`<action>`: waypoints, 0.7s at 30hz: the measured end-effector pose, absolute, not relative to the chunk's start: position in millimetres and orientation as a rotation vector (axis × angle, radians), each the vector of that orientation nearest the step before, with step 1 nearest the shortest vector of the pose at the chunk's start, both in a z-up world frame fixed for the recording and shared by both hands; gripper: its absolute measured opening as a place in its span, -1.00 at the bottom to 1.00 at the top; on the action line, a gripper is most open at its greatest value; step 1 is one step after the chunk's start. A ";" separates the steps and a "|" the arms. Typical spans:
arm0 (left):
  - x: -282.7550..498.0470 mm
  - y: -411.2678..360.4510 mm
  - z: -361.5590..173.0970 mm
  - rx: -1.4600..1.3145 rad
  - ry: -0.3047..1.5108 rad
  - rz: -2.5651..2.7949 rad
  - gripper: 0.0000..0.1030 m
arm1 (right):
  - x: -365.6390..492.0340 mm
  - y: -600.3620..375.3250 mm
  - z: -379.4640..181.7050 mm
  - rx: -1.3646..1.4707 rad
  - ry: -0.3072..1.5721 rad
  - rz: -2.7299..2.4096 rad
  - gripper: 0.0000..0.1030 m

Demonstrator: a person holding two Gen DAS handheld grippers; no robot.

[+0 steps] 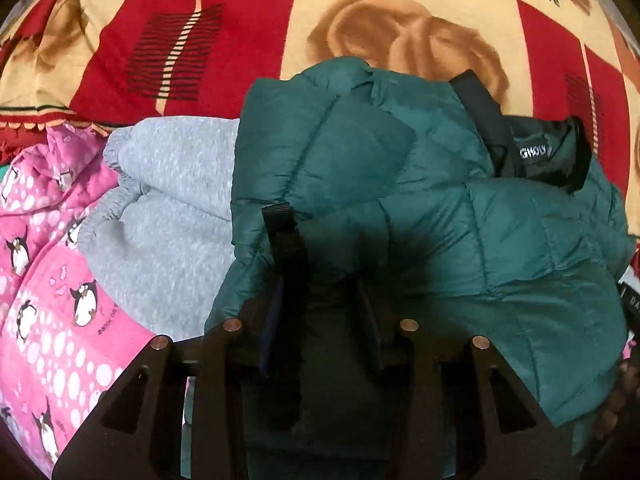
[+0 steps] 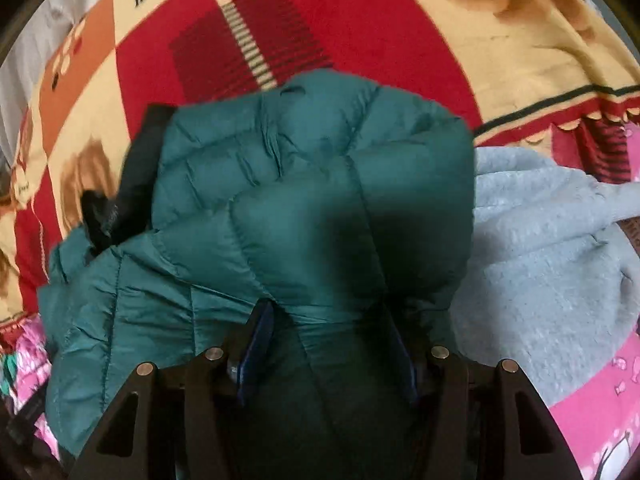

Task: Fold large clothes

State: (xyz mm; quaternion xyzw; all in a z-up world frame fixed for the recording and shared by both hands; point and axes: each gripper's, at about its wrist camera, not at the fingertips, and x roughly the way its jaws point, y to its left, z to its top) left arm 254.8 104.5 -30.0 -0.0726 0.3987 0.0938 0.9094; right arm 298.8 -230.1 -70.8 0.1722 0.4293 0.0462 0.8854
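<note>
Jacket [image 1: 420,216], green, quilted and padded, lying in a bunched heap on a bed covered by a blanket [image 1: 248,32] printed in red and cream squares with brown bear figures and the word "love"; dark inner lining with a white-lettered label [image 1: 534,152] showing at the far right of the heap in the left wrist view, at the far left [image 2: 104,208] in the right wrist view. Grey fleece garment [image 1: 168,208], rumpled, touching the jacket along its side, seen also from the right wrist [image 2: 552,240]. Pink fabric with penguin print [image 1: 52,300], beneath and beside the grey fleece, at the near edge of the bed. Left tongs [image 1: 324,276], jaws partly apart, a fold of green jacket lying in shadow between them; the left finger [image 1: 280,240] stands against the jacket's edge, but whether the pads press the cloth cannot be told. Right tongs [image 2: 328,320], jaws held at a middling gap with a thick gathered fold of the jacket [image 2: 312,184] pinched between the blue-edged pads [image 2: 256,340], cloth narrowing where it passes between them. Right wrist view blurred throughout. Dark part of a hand [image 1: 624,396] at the lower right edge of the left wrist view, against the jacket
</note>
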 end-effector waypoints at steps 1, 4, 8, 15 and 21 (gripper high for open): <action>253.6 104.5 -31.2 -0.149 0.817 0.194 -0.24 | 300.0 -229.0 -72.2 0.346 0.899 0.099 0.03; 249.5 106.4 -32.5 -0.169 0.797 0.183 -0.20 | 300.8 -230.2 -73.1 0.356 0.909 0.113 0.03; 245.9 116.5 -31.1 -0.237 0.784 0.149 -0.17 | 293.6 -241.6 -68.0 0.419 0.882 0.155 0.04; 220.0 116.7 16.5 -0.264 0.619 0.139 -0.18 | 241.3 -217.8 -1.1 0.291 0.752 0.166 0.03; 245.7 94.2 -33.2 -0.135 0.869 0.111 0.47 | 246.2 -188.1 -38.5 0.188 0.928 0.201 0.24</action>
